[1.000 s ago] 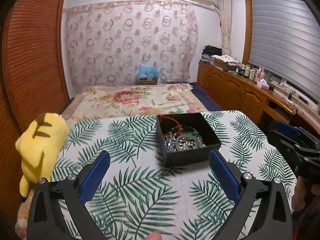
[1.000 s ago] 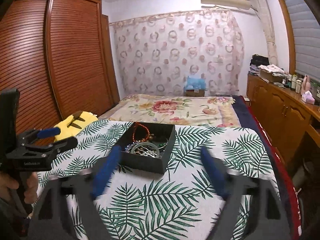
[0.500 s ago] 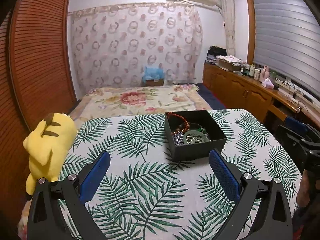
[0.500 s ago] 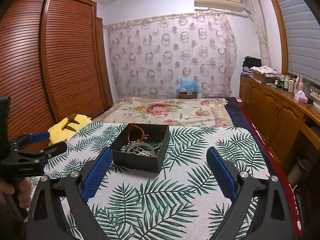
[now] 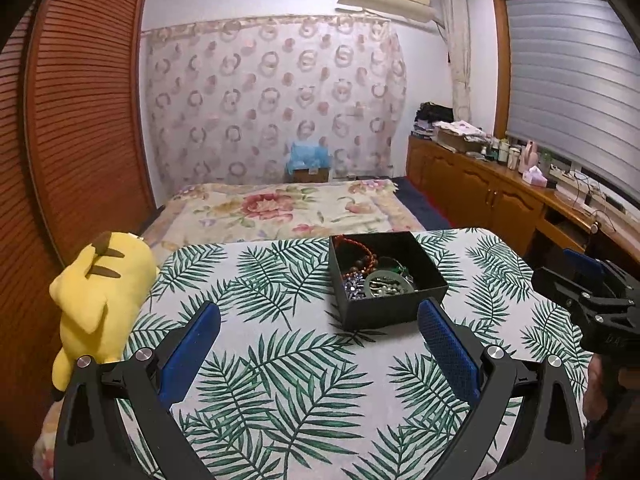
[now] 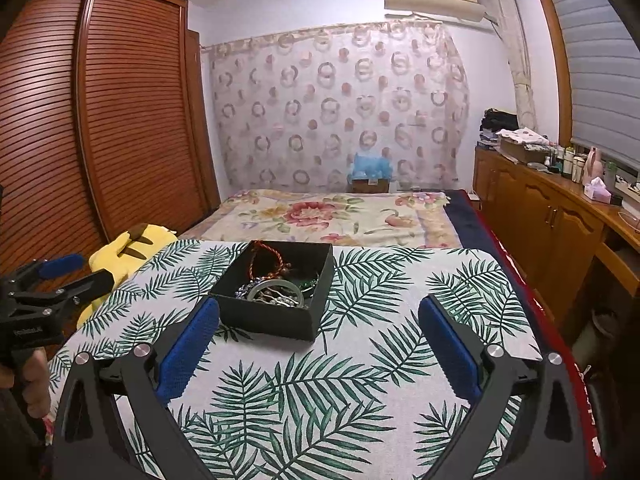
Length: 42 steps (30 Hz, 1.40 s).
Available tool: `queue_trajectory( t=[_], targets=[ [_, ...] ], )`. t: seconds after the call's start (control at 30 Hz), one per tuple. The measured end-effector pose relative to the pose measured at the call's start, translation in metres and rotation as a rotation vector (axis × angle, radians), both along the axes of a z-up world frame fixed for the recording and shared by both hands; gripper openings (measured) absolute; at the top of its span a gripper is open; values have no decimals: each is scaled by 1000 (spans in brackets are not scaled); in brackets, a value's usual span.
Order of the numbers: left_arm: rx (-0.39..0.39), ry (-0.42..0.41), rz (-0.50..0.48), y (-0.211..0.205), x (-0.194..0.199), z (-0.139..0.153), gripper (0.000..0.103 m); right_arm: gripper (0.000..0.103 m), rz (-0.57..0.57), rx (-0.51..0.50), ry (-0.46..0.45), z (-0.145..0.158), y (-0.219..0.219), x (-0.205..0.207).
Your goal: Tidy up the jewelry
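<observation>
A black open box [image 5: 394, 312] stands on the leaf-print tablecloth [image 5: 280, 380]; it also shows in the right wrist view [image 6: 268, 322]. Inside lie a red beaded bracelet [image 5: 360, 250], a pale bangle [image 5: 386, 284] and other tangled jewelry [image 6: 276, 292]. My left gripper [image 5: 320, 316] is open and empty, held back from the box, which lies ahead to the right. My right gripper [image 6: 320, 312] is open and empty, with the box ahead to the left. Each gripper shows at the edge of the other's view, the right gripper [image 5: 580, 280] and the left gripper [image 6: 60, 276].
A yellow plush toy [image 5: 100, 292] lies at the table's left edge. A bed with a floral cover [image 5: 288, 208] is behind the table. A wooden wardrobe [image 6: 100, 120] stands at left and a wooden counter [image 5: 500, 196] with bottles at right.
Both grippers have pulled back and risen from the box, so it looks smaller and farther. Both stay open and empty.
</observation>
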<state>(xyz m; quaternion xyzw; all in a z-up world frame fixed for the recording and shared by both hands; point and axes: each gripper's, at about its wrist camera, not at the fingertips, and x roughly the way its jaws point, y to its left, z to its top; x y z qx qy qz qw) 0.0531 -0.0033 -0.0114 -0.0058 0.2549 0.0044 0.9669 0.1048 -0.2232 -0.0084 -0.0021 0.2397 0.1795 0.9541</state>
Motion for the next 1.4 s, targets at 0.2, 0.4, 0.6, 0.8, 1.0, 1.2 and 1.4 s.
queue_trajectory(
  t=[0.2, 0.4, 0.6, 0.8, 1.0, 1.2, 1.4],
  targets=[
    [0, -5, -2, 0, -3, 1, 95, 100, 1, 2, -1, -1, -1, 0],
    [-1, -5, -3, 0, -3, 1, 95, 100, -1, 1, -2, -1, -1, 0],
    [-1, -8, -6, -1, -5, 2, 95, 100, -4, 3, -2, -2, -1, 0],
    [3, -16, -9, -8, -7, 6, 95, 100, -5, 5, -3, -3, -3, 1],
    [5, -18, -9, -8, -8, 7, 95, 100, -5, 7, -3, -3, -3, 0],
    [7, -17, -7, -10, -9, 10, 95, 100, -6, 5, -5, -3, -3, 0],
    [8, -19, -7, -10, -8, 12, 95, 100, -5, 3, -7, -1, -4, -1]
  ],
)
